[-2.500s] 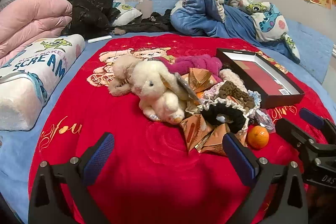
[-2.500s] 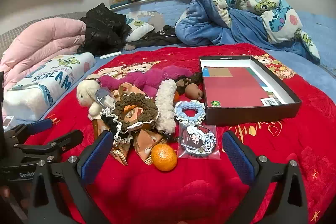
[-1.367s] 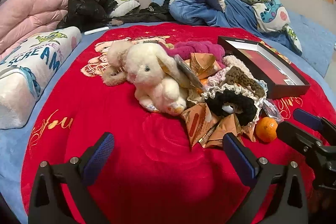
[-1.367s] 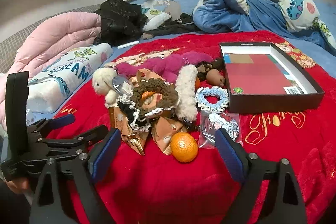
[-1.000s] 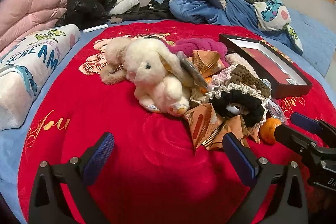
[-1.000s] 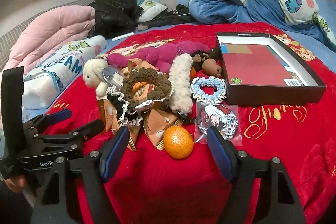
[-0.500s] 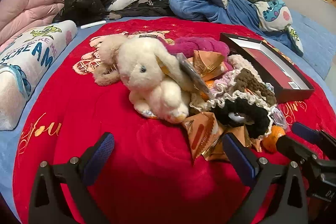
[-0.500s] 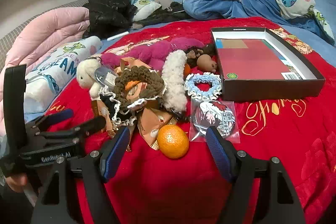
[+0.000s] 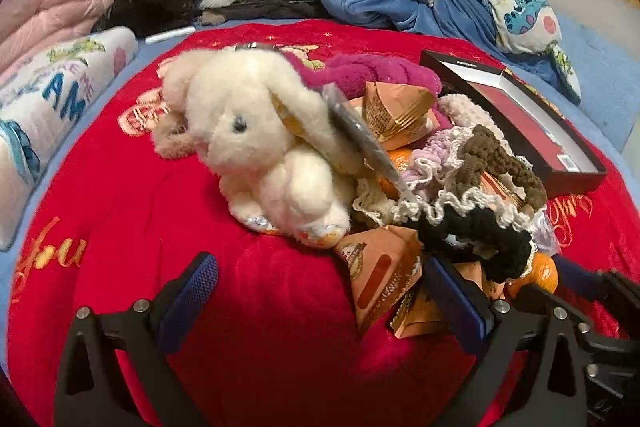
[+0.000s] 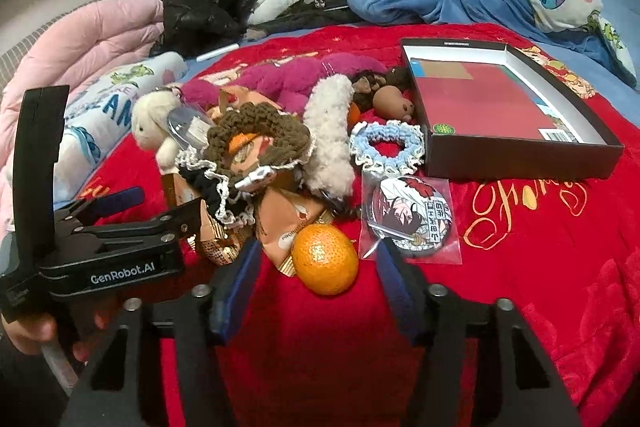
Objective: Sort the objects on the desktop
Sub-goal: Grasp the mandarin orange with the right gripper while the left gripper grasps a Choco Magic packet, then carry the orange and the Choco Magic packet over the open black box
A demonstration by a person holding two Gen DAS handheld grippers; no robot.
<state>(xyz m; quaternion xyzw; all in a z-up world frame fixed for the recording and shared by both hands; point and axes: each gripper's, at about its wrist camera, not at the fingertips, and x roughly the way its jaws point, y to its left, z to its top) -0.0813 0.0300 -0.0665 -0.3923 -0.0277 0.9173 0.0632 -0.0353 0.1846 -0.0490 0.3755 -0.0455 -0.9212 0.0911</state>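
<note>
Closing right claw [image 10: 316, 281] flanks one orange [image 10: 325, 259], untouched; left claw [image 9: 320, 299] apart; one box [image 10: 520, 155]

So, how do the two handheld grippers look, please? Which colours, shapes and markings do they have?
Both are black plastic frames with silver screws. The right gripper has two angular fingers with dark blue textured pads. The left gripper has the same blue pads; seen from the right wrist view, its side carries white lettering, "GenRobot.AI". No cables or sleeves are visible.

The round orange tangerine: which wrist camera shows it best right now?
The right wrist view: the round orange tangerine sits whole and unobstructed ahead of the closing right gripper. The left wrist view shows only a sliver behind the black scrunchie.
</note>
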